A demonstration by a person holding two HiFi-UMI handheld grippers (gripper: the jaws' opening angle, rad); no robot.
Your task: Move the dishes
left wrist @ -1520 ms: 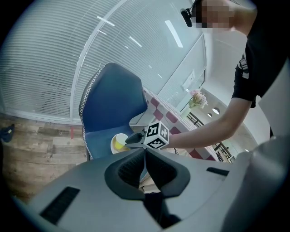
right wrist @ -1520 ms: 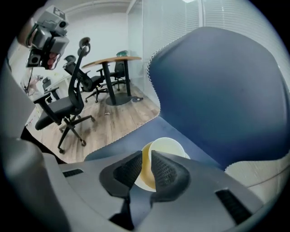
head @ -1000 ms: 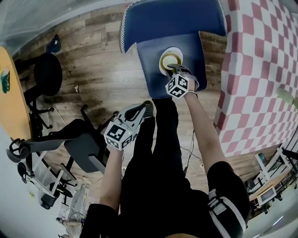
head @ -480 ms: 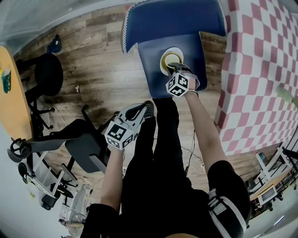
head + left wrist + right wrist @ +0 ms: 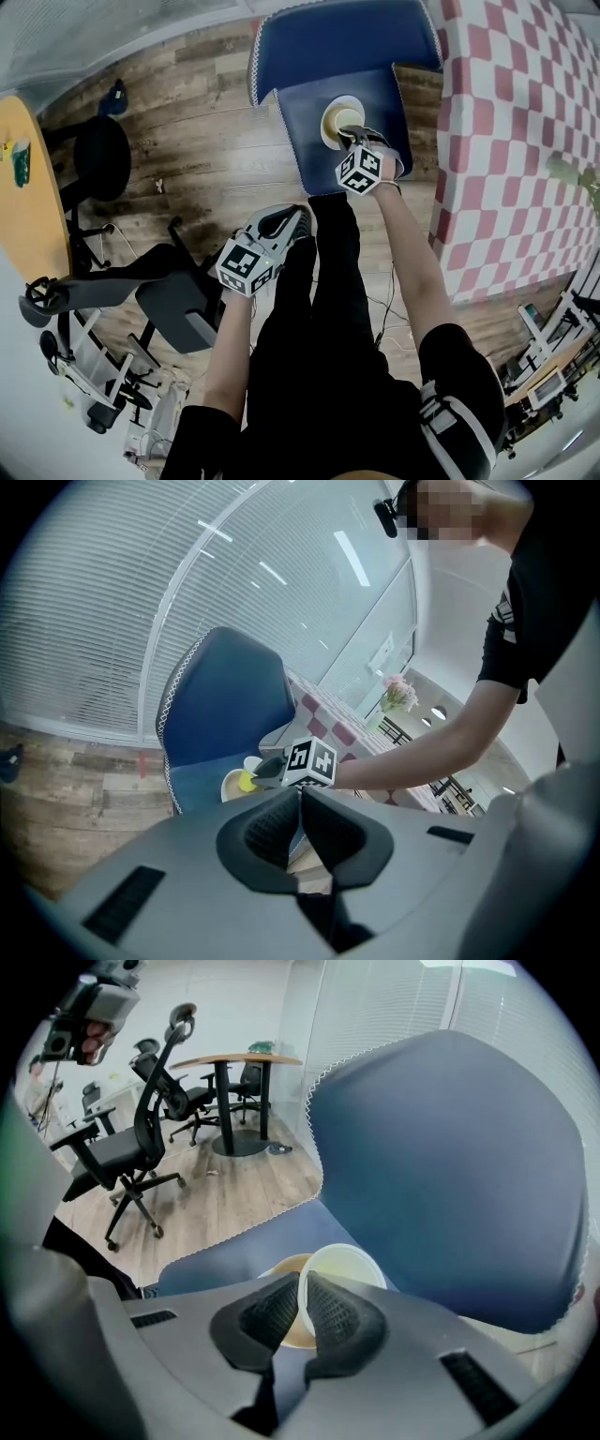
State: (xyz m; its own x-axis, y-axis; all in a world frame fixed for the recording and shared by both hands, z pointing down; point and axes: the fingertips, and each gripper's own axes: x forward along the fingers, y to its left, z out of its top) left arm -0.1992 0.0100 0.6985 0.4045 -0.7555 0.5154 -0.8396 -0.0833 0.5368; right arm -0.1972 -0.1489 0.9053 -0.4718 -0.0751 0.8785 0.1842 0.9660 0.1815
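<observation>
A pale cream cup (image 5: 345, 1262) hangs over a brownish dish (image 5: 281, 1274) on the seat of a blue chair (image 5: 450, 1176). My right gripper (image 5: 302, 1283) is shut on the cup's near rim; its jaws have just been closing with the rim between them. In the head view the cup (image 5: 337, 117) sits just beyond the right gripper (image 5: 350, 136) above the chair seat (image 5: 305, 141). My left gripper (image 5: 298, 214) hangs lower left over the floor, away from the chair. Its jaws (image 5: 300, 794) look shut with nothing in them.
A red-and-white checkered table (image 5: 511, 141) stands right of the chair. A black office chair (image 5: 150, 291) and a round yellow table (image 5: 28, 206) stand at the left on the wooden floor (image 5: 206, 159). More office chairs (image 5: 141, 1147) show in the right gripper view.
The right gripper has risen a little with the cup's rim in its jaws. The left gripper has also come up slightly.
</observation>
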